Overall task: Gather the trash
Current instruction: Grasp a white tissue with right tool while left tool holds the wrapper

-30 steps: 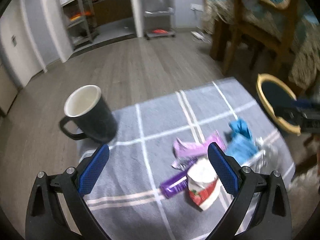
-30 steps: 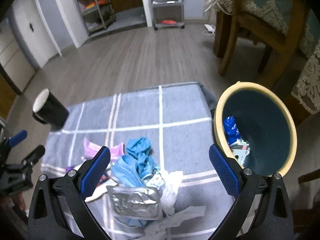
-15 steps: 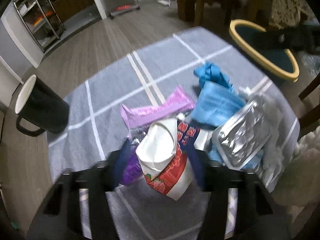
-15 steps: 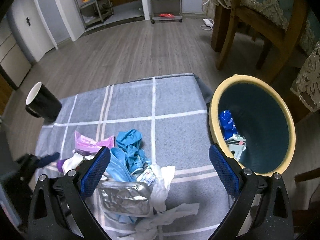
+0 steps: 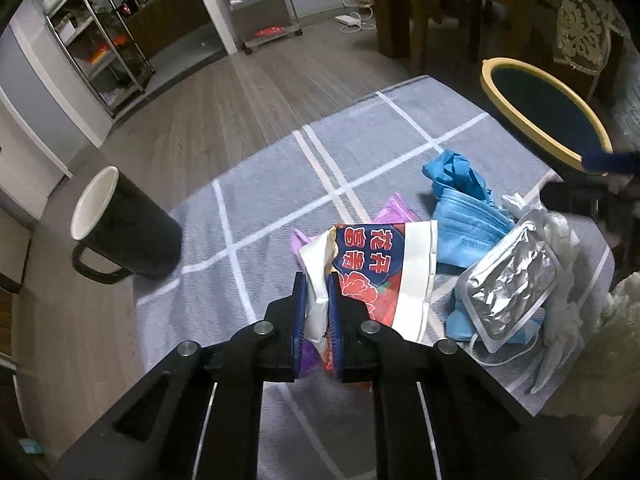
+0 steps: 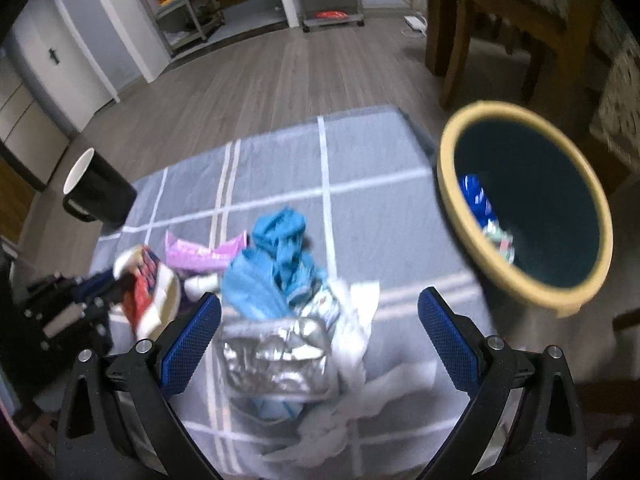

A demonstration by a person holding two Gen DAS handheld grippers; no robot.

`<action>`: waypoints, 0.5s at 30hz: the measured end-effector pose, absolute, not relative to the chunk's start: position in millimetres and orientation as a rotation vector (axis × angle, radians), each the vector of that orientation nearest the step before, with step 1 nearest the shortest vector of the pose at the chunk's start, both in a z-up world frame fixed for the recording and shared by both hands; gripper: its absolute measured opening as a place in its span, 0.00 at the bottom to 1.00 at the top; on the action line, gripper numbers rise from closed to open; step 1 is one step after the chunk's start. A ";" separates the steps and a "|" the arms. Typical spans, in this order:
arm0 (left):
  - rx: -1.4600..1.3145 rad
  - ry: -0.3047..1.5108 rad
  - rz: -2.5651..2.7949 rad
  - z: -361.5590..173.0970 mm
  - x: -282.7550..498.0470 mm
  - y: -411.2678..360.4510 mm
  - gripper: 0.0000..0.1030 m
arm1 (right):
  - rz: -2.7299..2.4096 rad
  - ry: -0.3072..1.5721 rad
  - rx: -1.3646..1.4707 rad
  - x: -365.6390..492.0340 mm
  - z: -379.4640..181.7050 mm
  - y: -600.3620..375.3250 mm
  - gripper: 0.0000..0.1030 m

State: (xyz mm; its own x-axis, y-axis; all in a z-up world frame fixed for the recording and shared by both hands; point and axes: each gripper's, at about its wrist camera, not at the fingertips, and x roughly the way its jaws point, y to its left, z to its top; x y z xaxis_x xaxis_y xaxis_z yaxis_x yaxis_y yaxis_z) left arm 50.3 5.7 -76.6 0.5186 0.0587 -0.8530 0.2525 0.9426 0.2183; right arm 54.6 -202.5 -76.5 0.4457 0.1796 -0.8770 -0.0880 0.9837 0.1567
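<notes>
My left gripper [image 5: 317, 280] is shut on a red, white and blue snack wrapper [image 5: 380, 272], also seen in the right wrist view [image 6: 150, 292]. Beside it on the grey checked cloth [image 5: 256, 200] lie a purple wrapper [image 5: 394, 210], a blue face mask [image 5: 464, 228], a crumpled blue glove [image 5: 456, 170], a silver foil pouch [image 5: 508, 272] and white tissue [image 5: 560, 240]. My right gripper [image 6: 320, 312] is open, its fingers either side of the foil pouch [image 6: 276, 356]. The yellow-rimmed bin [image 6: 524, 208] stands to the right, with some trash inside.
A black mug [image 5: 120, 228] stands at the cloth's left edge; it also shows in the right wrist view [image 6: 100, 196]. Wooden chair legs [image 5: 416, 12] and a lace-draped table stand behind the bin [image 5: 544, 108]. Metal shelves [image 5: 104, 40] stand far back on the wooden floor.
My left gripper moved in over the pile and closed on the snack wrapper. My right gripper dropped lower and closer over the foil pouch, still open.
</notes>
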 end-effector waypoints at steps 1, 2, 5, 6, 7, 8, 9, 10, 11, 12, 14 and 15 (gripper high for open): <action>0.333 1.013 -0.114 -72.4 49.5 7.4 0.10 | 0.151 1.100 0.097 52.4 -78.4 -204.8 0.95; 0.329 1.003 -0.110 -68.8 49.0 8.6 0.10 | 0.139 1.108 0.100 53.0 -80.0 -207.3 0.93; 0.305 0.988 -0.105 -59.8 47.8 13.5 0.10 | 0.104 1.138 0.105 56.4 -86.7 -215.7 0.73; 0.301 0.986 -0.104 -58.3 47.7 14.8 0.10 | 0.097 1.156 0.116 57.8 -90.5 -218.6 0.62; 0.296 0.984 -0.105 -56.7 47.8 15.7 0.10 | 0.095 1.178 0.127 59.4 -95.3 -220.8 0.60; 0.292 0.982 -0.106 -56.2 48.4 16.4 0.10 | 0.099 1.192 0.134 60.0 -98.3 -221.5 0.54; 0.290 0.982 -0.107 -56.4 49.4 16.9 0.10 | 0.103 1.207 0.143 60.9 -101.8 -222.3 0.46; 0.288 0.982 -0.107 -56.0 50.0 17.1 0.10 | 0.109 1.217 0.149 61.5 -104.1 -222.9 0.43; 0.286 0.982 -0.107 -55.8 50.5 17.3 0.10 | 0.114 1.220 0.152 61.7 -104.9 -222.7 0.35; 0.286 0.980 -0.107 -56.0 50.7 17.5 0.10 | 0.121 1.224 0.159 62.0 -105.6 -222.7 0.26; 0.286 0.975 -0.110 -54.5 51.6 16.4 0.10 | 0.128 1.224 0.158 62.1 -105.5 -222.1 0.16; 0.286 0.972 -0.111 -54.2 52.1 16.5 0.10 | 0.129 1.214 0.154 62.0 -103.5 -221.9 0.15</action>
